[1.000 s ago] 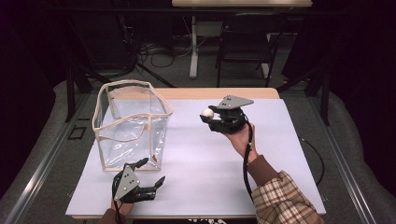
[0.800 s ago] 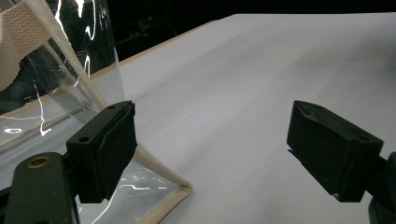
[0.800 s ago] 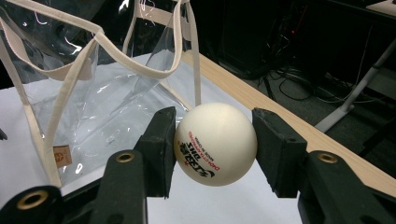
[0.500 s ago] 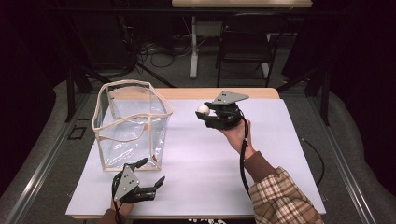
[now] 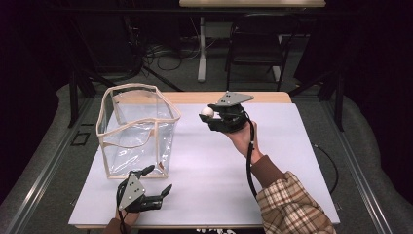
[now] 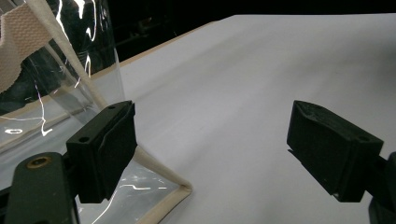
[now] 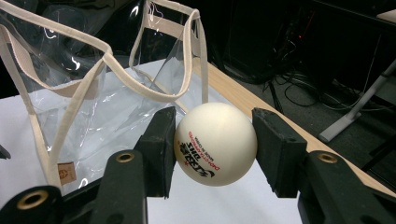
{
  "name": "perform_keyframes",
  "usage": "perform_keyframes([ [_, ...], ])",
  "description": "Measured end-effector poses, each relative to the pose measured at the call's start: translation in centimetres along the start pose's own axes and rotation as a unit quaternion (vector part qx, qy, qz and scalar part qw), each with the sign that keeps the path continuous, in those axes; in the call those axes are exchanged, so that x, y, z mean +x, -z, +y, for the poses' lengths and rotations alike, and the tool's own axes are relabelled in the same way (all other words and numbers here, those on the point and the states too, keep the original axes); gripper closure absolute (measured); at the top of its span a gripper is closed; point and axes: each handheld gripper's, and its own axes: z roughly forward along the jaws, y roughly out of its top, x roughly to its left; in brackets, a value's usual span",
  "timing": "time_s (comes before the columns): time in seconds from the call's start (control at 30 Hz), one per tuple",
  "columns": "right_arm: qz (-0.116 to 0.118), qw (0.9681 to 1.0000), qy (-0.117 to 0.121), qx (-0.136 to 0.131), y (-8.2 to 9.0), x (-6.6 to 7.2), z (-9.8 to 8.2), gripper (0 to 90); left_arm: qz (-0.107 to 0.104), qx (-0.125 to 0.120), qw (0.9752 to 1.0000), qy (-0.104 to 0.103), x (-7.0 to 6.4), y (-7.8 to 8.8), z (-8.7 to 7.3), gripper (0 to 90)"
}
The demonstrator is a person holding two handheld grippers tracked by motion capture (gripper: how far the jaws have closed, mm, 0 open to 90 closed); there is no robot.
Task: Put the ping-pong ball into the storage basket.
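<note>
Over the far half of the white table (image 5: 292, 161), the right gripper (image 5: 210, 116) is up in the air with a white ball (image 5: 207, 111) pinched between its jaws — in the right gripper view that ball (image 7: 215, 143) sits squarely between the two black pads, red and black lettering on its underside. And where does it go? My guess is the clear bag (image 5: 139, 129), standing open-mouthed with its cream trim, which lies off to the left of the ball, near but not yet under it — so the carry would need to run leftward over the rim. Down at the near edge, the left gripper (image 5: 155, 181) rests with jaws spread wide, holding nothing, just beside the bag's bottom corner (image 6: 180, 191).
</note>
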Motion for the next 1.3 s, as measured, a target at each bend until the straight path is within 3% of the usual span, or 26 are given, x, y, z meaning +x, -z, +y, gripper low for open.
perform_keyframes([
  [1.3, 0.003, 1.0000, 0.006, -0.002, -1.5, 0.1, 2.1, 51.1, 0.000, 0.000, 1.0000, 0.001, 0.0, -0.1, 0.0, 15.9],
])
